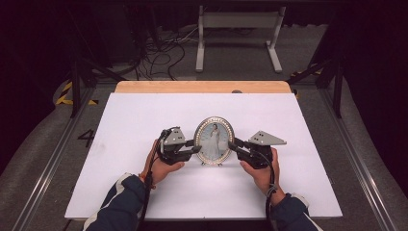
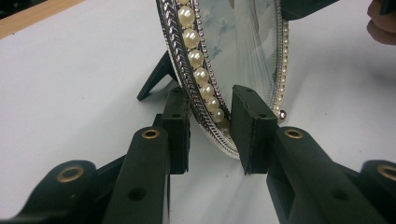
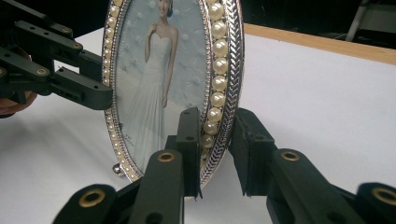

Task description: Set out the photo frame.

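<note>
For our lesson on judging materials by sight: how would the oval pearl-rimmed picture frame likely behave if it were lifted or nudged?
The picture frame looks stiff: a metal-like rim with a glazed front, so probably fragile if dropped. It stands upright on a thin rear prop and small ball feet, so a nudge may well tip it. The pearl beads and polished rim could be slippery for the left gripper and right gripper.

A "4", seemingly, on the floor (image 1: 87, 138).

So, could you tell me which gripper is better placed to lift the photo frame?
Right, probably: the right gripper has both jaws snug on the oval photo frame's pearl rim, while the left gripper straddles the opposite rim, its contact less clear.
</note>
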Demonstrator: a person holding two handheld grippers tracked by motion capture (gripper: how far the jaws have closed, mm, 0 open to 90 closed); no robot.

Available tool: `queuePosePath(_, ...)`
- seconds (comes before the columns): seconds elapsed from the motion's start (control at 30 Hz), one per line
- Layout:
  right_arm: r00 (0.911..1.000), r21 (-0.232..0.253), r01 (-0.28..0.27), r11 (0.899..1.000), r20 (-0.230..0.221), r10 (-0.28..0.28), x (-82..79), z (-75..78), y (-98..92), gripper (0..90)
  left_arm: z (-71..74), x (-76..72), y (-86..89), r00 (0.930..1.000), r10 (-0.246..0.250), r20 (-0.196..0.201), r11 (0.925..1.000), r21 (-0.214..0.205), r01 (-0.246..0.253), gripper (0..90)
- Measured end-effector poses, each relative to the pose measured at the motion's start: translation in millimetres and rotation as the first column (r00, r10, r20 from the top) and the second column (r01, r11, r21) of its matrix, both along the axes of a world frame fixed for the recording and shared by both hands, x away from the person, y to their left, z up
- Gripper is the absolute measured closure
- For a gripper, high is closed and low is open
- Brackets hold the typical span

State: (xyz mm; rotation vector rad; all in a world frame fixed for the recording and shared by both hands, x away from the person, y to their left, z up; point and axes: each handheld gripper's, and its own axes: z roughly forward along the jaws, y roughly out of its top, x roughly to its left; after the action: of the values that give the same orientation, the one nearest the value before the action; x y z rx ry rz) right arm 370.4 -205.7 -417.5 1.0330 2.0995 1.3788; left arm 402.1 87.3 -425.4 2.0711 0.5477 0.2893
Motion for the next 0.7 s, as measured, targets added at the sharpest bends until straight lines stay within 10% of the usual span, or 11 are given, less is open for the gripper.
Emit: queuePosePath(0.7, 0.9997, -0.056, -0.019, 0.998, 0.011, 0.020, -0.7, -0.8, 1.9, 71.5, 0.1, -1.1, -0.8, 0.9996, -0.001, 0.028, 0.9998, 0.018, 0.001, 67.7)
